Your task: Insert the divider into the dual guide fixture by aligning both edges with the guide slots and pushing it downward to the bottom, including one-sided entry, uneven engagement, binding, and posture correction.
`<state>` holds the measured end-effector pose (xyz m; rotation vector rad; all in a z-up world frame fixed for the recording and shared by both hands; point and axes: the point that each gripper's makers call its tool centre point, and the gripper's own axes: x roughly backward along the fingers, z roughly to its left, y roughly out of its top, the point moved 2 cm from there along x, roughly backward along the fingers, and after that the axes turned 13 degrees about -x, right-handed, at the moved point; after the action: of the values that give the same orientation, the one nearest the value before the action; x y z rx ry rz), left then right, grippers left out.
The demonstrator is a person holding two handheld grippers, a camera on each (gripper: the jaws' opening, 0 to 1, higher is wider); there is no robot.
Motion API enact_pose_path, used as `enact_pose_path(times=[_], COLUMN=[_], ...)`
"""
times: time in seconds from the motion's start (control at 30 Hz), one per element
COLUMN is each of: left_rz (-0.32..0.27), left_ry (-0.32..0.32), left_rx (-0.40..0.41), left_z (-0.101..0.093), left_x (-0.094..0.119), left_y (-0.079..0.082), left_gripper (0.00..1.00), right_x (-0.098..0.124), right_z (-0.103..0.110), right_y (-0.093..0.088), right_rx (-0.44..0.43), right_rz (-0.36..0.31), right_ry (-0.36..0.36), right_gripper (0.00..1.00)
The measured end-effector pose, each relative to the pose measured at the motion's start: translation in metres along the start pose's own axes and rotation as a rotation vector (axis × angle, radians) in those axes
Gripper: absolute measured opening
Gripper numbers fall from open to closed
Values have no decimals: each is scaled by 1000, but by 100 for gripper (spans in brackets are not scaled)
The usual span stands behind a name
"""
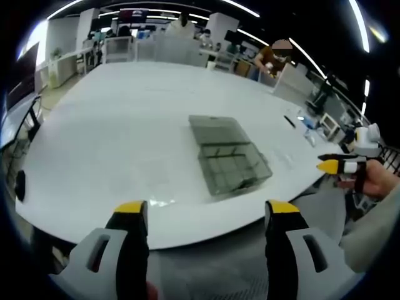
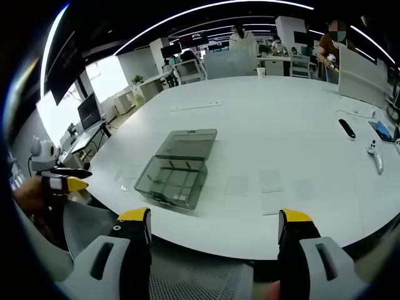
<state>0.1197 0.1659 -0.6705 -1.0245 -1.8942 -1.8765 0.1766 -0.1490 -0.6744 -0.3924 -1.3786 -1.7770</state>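
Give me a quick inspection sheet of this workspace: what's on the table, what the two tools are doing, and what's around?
Surface: large white table, mostly bare.
Job's things: clear grey compartment box, lid open and lying flat behind it; divider not made out.
Clutter: dark remote-like item, white controller, flat clear pieces.
Grippers: left gripper and right gripper both open, empty, off the table's near edge; fingers yellow-tipped.
Cables: nothing seen.
Surroundings: open office, desks, monitors, people at the far side.

White table [image 1: 125, 125] bearing clear lidded box [image 1: 228, 156]
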Motion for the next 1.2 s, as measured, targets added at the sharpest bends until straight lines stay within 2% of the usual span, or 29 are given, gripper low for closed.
enact_pose_path(times=[1.2], left_rz=[12], left_ry=[-4], left_rx=[-14], left_z=[-2], left_x=[-2], left_y=[-1], left_gripper=[73], right_x=[-2], right_z=[0], right_y=[2], right_rx=[-1], right_rz=[11], right_ry=[2], right_gripper=[80])
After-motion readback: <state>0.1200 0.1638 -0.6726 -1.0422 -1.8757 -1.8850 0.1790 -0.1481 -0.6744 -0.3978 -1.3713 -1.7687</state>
